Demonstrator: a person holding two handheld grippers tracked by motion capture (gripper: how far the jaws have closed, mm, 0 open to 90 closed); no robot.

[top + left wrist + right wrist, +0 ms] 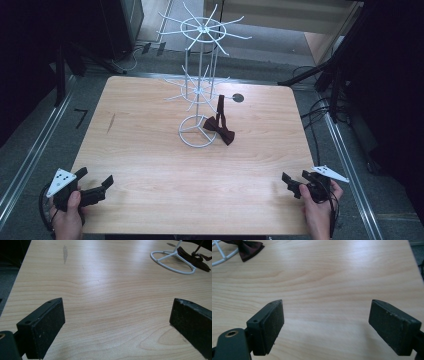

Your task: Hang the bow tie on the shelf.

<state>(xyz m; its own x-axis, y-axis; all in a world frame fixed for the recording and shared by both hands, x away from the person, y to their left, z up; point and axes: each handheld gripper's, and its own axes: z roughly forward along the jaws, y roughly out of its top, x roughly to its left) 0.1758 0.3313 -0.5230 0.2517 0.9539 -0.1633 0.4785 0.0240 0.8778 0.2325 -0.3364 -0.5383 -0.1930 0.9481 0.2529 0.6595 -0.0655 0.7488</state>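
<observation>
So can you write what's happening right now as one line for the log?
left gripper: open, near table corner | right gripper: open, near corner | bow tie: lying by wire rack base | nothing held

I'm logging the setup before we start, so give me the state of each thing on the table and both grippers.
Left gripper: open, empty, low at the table's near left corner.
Right gripper: open, empty, near right corner.
Wire rack: upright, hooks bare.
Bow tie: lying across the rack's base ring.
Table: wooden.

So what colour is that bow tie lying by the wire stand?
Dark maroon, the bow tie shows best in the high view.
</observation>
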